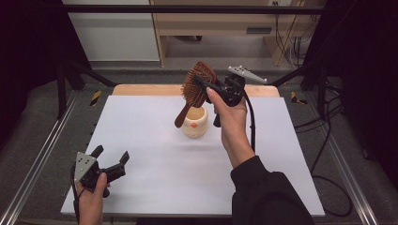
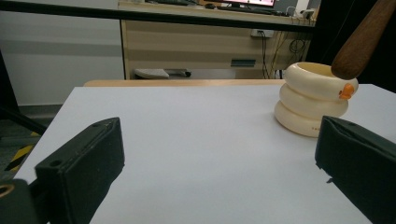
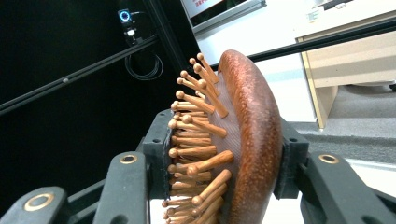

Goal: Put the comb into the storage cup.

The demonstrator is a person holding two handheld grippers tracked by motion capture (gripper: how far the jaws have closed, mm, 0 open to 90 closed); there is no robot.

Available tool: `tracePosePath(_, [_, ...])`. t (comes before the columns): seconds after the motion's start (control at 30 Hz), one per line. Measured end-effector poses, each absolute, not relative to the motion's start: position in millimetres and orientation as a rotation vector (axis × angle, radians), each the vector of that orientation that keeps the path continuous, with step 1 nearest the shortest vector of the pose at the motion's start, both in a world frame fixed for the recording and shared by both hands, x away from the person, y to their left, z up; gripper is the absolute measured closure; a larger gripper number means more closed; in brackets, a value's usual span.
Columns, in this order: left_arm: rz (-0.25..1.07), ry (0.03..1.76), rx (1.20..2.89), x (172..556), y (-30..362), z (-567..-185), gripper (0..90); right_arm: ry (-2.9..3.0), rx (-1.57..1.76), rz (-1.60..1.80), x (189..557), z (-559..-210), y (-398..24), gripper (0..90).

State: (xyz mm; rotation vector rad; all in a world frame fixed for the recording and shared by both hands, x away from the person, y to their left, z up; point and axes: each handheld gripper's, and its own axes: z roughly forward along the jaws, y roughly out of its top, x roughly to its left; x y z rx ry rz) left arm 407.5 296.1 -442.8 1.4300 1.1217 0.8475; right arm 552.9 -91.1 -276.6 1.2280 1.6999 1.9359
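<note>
Gripping the wooden hairbrush [image 1: 197,84] by its head, the right gripper [image 1: 206,86] holds it over the cream holder [image 1: 195,123], handle tip at the rim. Keep it steep. The left gripper [image 1: 111,161] rests open, empty.

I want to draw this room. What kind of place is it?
Probably a lab or workshop for recording table tasks. A white table stands inside a dark metal frame, loose cables trail over the floor, and office-style wooden furniture stands behind.
</note>
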Motion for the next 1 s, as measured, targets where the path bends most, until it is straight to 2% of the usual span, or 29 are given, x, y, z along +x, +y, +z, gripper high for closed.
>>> tracePosePath(1.0, [0.803, 1.085, 1.469, 410.3, 293.7, -445.9, 2.0, 1.603, 1.244, 1.918, 573.7, -259.3, -97.9, 51.8])
